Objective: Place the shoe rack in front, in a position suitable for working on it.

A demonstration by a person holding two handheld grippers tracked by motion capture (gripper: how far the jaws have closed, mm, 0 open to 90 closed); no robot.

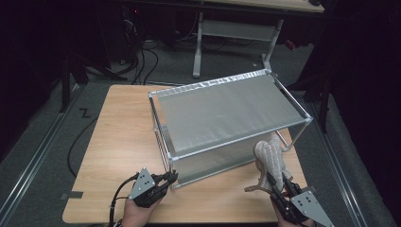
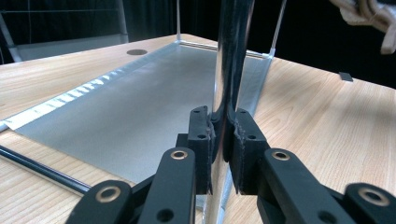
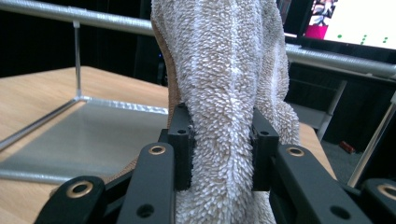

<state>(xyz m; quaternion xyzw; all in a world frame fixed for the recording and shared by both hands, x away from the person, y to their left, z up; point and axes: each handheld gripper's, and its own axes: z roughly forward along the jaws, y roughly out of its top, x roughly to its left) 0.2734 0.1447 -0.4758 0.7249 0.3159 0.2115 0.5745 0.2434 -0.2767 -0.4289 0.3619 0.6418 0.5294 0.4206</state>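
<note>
A metal rack (image 1: 227, 111) with two grey fabric shelves stands on the wooden table (image 1: 123, 132). My left gripper (image 1: 172, 177) is at the rack's near left corner. In the left gripper view the gripper (image 2: 224, 130) is shut on the shiny upright corner post (image 2: 231, 56), just above the lower shelf (image 2: 140, 102). A fluffy beige slipper (image 1: 272, 156) is held upright near the rack's front right leg, toe up. My right gripper (image 1: 281, 187) grips it from below. In the right gripper view the gripper (image 3: 222, 140) has its pads pressed into the slipper's pile (image 3: 224, 70).
Bare tabletop lies left of the rack and along the near edge. A strip of grey tape (image 1: 72, 194) sits at the table's near left corner. A second table's white legs (image 1: 197, 47) and floor cables (image 1: 142, 56) are behind. A lit screen (image 3: 355, 23) glows beyond the rack.
</note>
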